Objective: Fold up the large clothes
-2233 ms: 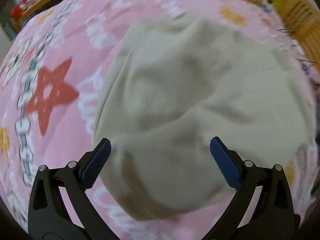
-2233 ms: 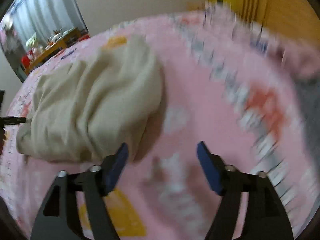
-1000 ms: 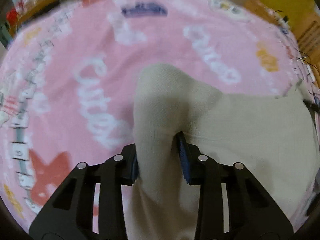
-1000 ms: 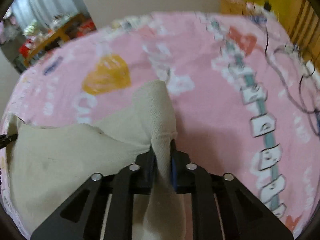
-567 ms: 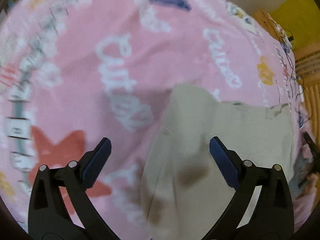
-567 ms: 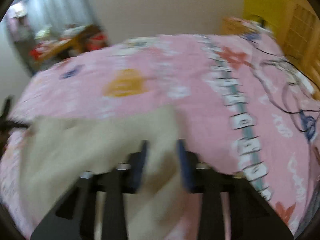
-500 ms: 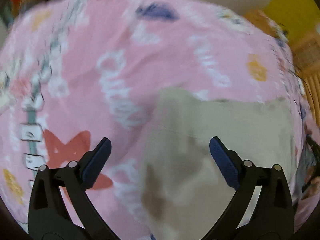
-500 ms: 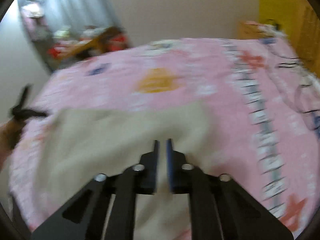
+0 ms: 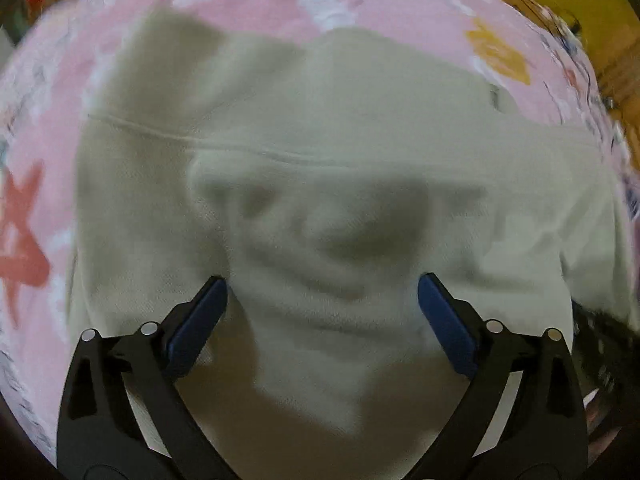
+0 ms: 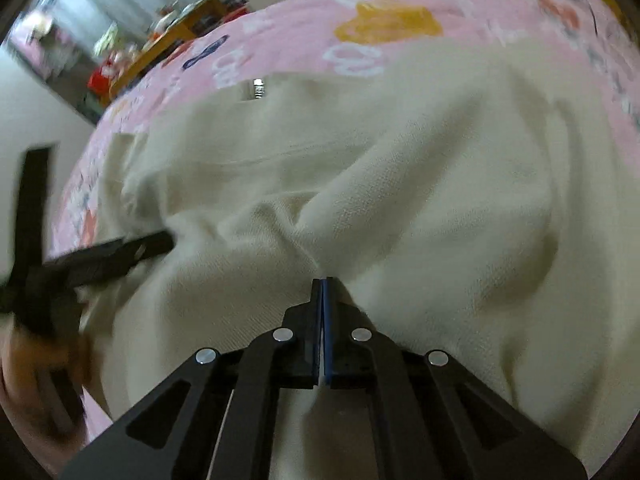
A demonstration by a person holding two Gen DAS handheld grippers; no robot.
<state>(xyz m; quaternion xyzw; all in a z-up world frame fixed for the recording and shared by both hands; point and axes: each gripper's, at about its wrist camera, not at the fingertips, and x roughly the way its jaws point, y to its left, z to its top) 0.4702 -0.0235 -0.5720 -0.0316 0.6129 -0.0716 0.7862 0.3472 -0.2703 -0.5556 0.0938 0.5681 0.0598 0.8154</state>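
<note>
While a cream knit garment (image 9: 320, 128) lies spread and rumpled across a pink printed bedspread (image 9: 48, 92), both handheld grippers point steeply down at it. At the far left of the left wrist view a red star (image 9: 18, 248) is printed on the bedspread, just beside the garment's left edge. Further right, the left gripper (image 9: 322, 300) has its blue-padded jaws spread wide, and a bunched fold of the cream fabric sits between them without either pad pressing on it. A seam line crosses the garment above that fold. At the upper right an orange print (image 9: 498, 56) shows on the bedspread beyond the cloth.

In the right wrist view, a person's hand (image 10: 36, 376) at the far left edge carries the left gripper (image 10: 100, 256), blurred, with one black finger reaching onto the garment (image 10: 440, 168). Toward the middle, the right gripper (image 10: 323, 292) has its pads pressed fully together; cream fabric puckers right at the tips, but whether any of it is pinched cannot be told. A small metal fastener (image 10: 258, 87) shows near the garment's far edge, with the bedspread (image 10: 288, 32) beyond it.
</note>
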